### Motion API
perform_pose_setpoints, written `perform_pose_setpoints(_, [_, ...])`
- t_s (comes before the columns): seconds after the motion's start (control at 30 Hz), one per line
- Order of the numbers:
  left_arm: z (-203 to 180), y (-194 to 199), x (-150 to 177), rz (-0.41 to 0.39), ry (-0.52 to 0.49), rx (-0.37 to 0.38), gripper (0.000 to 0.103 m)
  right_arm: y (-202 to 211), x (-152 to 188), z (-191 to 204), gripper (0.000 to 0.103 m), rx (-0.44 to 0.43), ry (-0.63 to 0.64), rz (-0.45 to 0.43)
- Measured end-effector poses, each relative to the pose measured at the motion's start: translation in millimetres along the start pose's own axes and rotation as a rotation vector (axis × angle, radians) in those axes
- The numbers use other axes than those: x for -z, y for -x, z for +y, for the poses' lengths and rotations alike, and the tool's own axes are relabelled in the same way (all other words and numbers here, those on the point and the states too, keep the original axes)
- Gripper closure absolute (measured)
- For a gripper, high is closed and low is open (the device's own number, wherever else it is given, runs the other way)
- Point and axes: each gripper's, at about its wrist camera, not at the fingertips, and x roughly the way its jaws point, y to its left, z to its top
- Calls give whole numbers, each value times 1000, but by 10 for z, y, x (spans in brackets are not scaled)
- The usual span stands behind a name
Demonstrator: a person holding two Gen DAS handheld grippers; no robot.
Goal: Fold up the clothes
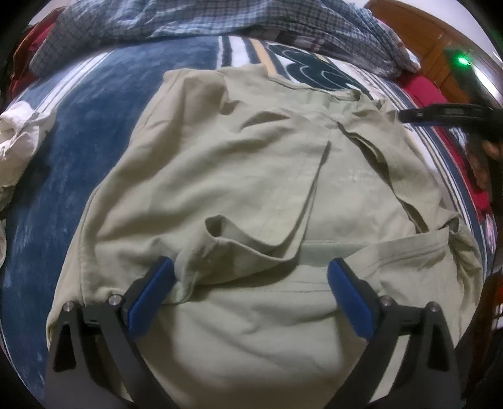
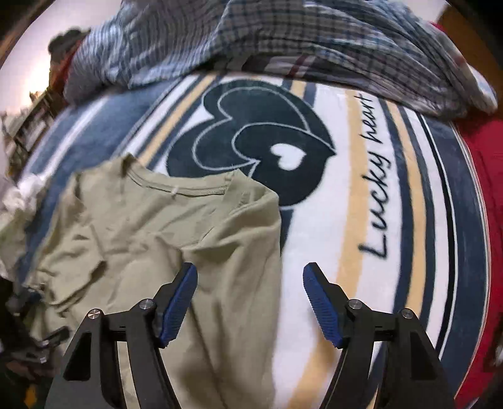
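Note:
A khaki T-shirt (image 1: 251, 176) lies spread on a striped blanket (image 1: 103, 132), partly folded, with one sleeve turned in over its body. My left gripper (image 1: 251, 270) hangs over the near part of the shirt, jaws wide open. The rumpled sleeve cuff (image 1: 213, 239) lies between the fingers, close to the left pad (image 1: 154, 292). In the right wrist view the shirt (image 2: 151, 239) shows its collar (image 2: 176, 187) at the far end. My right gripper (image 2: 250, 273) is open and straddles the shirt's right edge, one finger over cloth and the other over blanket. From the left wrist view the right gripper (image 1: 408, 115) reaches in from the right.
A crumpled plaid shirt (image 2: 251, 37) lies along the blanket's far side. A white garment (image 1: 19, 135) is bunched at the left. Red cloth (image 2: 490, 195) lies beyond the blanket's right edge, with wooden furniture (image 1: 418, 28) behind. The blanket (image 2: 374, 176) bears a dark heart print and lettering.

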Motion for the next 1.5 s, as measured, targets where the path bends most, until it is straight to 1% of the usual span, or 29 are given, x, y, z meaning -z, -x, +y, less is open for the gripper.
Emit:
perform_pose_setpoints(0.03, [-12,-5,-1,1,-3,-6,3,-77,-7,45,41,1,14,21])
perform_pose_setpoints(0.07, [-23,-10,-1,2,-7,-11,2,-145,-5,84,46,-4,25,38])
perform_pose_setpoints(0.1, [-33,-16,0,3,-11,-16,2,-207,-2,106,64,16,40,54])
perform_pose_setpoints(0.13, [-43,-21,2,4,-15,-21,2,-266,1,117,90,52,57,70])
perform_pose_setpoints(0.17, [-44,-24,4,4,-16,-22,2,-274,8,112,93,57,62,71])
perform_pose_setpoints(0.2, [-42,-25,8,3,-15,-21,2,-249,19,95,97,42,60,62])
perform_pose_setpoints(0.23, [-40,-23,10,2,-17,-18,2,-196,23,75,98,31,65,49])
perform_pose_setpoints(0.3, [-1,-1,15,-6,-2,5,2,0,-7,-91,99,31,35,9])
perform_pose_setpoints(0.37, [28,12,10,-9,8,25,2,189,-64,-455,99,55,-62,-23])
perform_pose_setpoints(0.4, [41,17,7,-9,12,35,2,244,-76,-638,99,77,-107,-28])
perform_pose_setpoints(0.5, [49,22,-5,-4,16,44,2,298,-39,-1197,99,265,-219,-21])
perform_pose_setpoints(0.53, [44,23,-3,-3,13,43,3,325,-28,-1377,99,297,-266,-21])
perform_pose_setpoints(0.6, [31,21,-2,0,8,39,2,471,46,-1532,99,264,-347,-43])
perform_pose_setpoints(0.63, [23,18,0,2,2,35,2,555,74,-1493,99,194,-351,-77])
perform_pose_setpoints(0.67, [18,17,-1,1,9,33,2,629,86,-1332,99,111,-301,-114])
perform_pose_setpoints(0.7, [18,13,-6,2,16,30,2,662,78,-1090,96,62,-213,-131])
perform_pose_setpoints(0.77, [18,3,-18,10,19,24,2,621,57,-611,83,23,-35,-147])
perform_pose_setpoints(0.8, [11,-1,-24,17,14,19,2,533,17,-444,75,37,27,-138])
perform_pose_setpoints(0.87, [15,5,-22,26,17,19,2,291,-61,-300,75,72,63,-81])
perform_pose_setpoints(0.97, [37,11,-20,27,20,28,2,-117,-147,-177,75,111,91,30])
perform_pose_setpoints(1.03, [43,8,-20,26,19,31,2,-311,-135,-110,75,129,90,91])
perform_pose_setpoints(1.07, [37,0,-20,26,15,30,2,-340,-119,-92,75,134,87,94])
perform_pose_setpoints(1.1, [33,-6,-16,24,15,29,1,-328,-104,-83,75,136,84,79])
perform_pose_setpoints(1.17, [17,-6,-7,19,9,22,1,-298,-103,-130,92,112,56,70])
perform_pose_setpoints(1.2, [6,-3,1,18,2,18,1,-253,-114,-149,99,115,56,61])
perform_pose_setpoints(1.27, [16,3,9,15,0,25,1,-68,-151,-243,99,142,48,29])
perform_pose_setpoints(1.37, [38,11,5,14,7,38,1,294,-198,-646,99,174,-23,-19])
perform_pose_setpoints(1.43, [50,10,-7,15,19,43,1,336,-229,-981,99,176,-65,8])
perform_pose_setpoints(1.5, [62,9,-20,17,32,48,1,271,-228,-1234,99,291,-86,37])
